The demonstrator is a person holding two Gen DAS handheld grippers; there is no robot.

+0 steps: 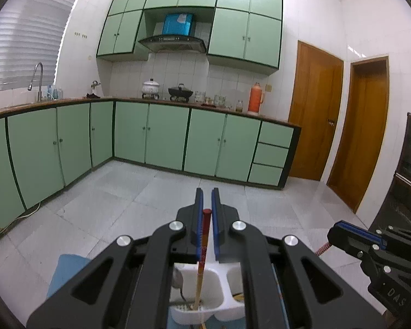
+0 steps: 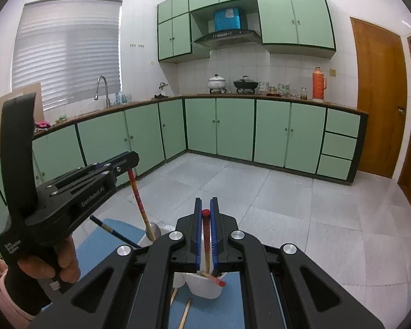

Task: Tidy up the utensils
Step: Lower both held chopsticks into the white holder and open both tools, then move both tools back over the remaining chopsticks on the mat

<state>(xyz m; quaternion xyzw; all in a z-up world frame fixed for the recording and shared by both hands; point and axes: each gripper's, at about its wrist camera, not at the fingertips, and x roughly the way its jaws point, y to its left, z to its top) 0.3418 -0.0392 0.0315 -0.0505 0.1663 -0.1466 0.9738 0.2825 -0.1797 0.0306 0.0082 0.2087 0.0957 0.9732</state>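
My left gripper [image 1: 207,192] is shut on a red-topped chopstick [image 1: 204,235]. Its lower end reaches down into the left compartment of a white utensil holder [image 1: 219,274], beside a metal spoon [image 1: 178,277]. From the right wrist view, the left gripper [image 2: 128,161] is held in a person's hand [image 2: 54,260] with that chopstick [image 2: 137,194] slanting down towards the spoon [image 2: 153,231]. My right gripper [image 2: 206,201] is shut on a second red-topped chopstick [image 2: 205,230], upright over the holder [image 2: 205,288], where another red-tipped chopstick [image 2: 217,280] leans.
The holder stands on a blue mat [image 2: 109,246]. A dark-handled utensil [image 2: 109,229] and loose chopsticks [image 2: 185,312] lie on it. Beyond are grey floor tiles [image 2: 287,205], green cabinets [image 1: 164,137] and brown doors [image 1: 312,109].
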